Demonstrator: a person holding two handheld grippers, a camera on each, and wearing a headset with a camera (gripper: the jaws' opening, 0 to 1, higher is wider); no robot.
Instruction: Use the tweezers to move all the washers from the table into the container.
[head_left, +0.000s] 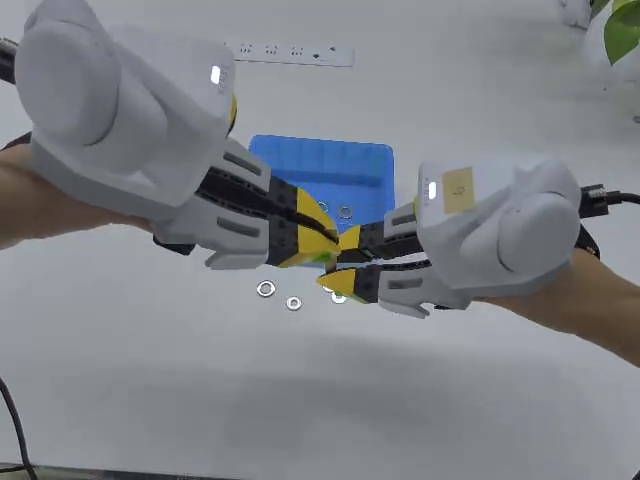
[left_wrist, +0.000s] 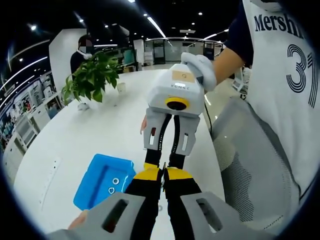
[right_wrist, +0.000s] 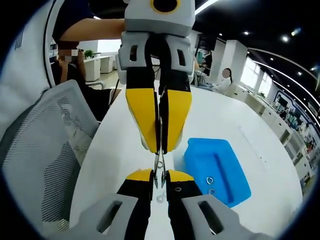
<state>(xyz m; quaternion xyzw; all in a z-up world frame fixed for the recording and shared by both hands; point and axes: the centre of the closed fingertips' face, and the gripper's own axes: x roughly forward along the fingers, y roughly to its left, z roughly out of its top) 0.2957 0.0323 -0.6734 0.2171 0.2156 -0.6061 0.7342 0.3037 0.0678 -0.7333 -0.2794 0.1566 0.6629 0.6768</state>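
Observation:
Slim metal tweezers (right_wrist: 159, 165) run between my two grippers, which meet tip to tip above the table. My left gripper (head_left: 325, 238) comes in from the upper left and is shut on one end; my right gripper (head_left: 341, 264) comes from the right and is shut on the other. The blue container (head_left: 320, 165) lies just behind them with two washers (head_left: 345, 211) inside. Three loose washers (head_left: 265, 289) lie on the white table below the tips. In the right gripper view, my right gripper (right_wrist: 159, 177) faces the left gripper (right_wrist: 160, 147), with the container (right_wrist: 220, 165) to the right.
A white power strip (head_left: 290, 52) lies at the table's far edge and a potted plant (left_wrist: 92, 77) stands at a far corner. A mesh office chair (right_wrist: 55, 150) stands beside the table, close to the person's body. A dark cable (head_left: 15, 420) hangs at the near left.

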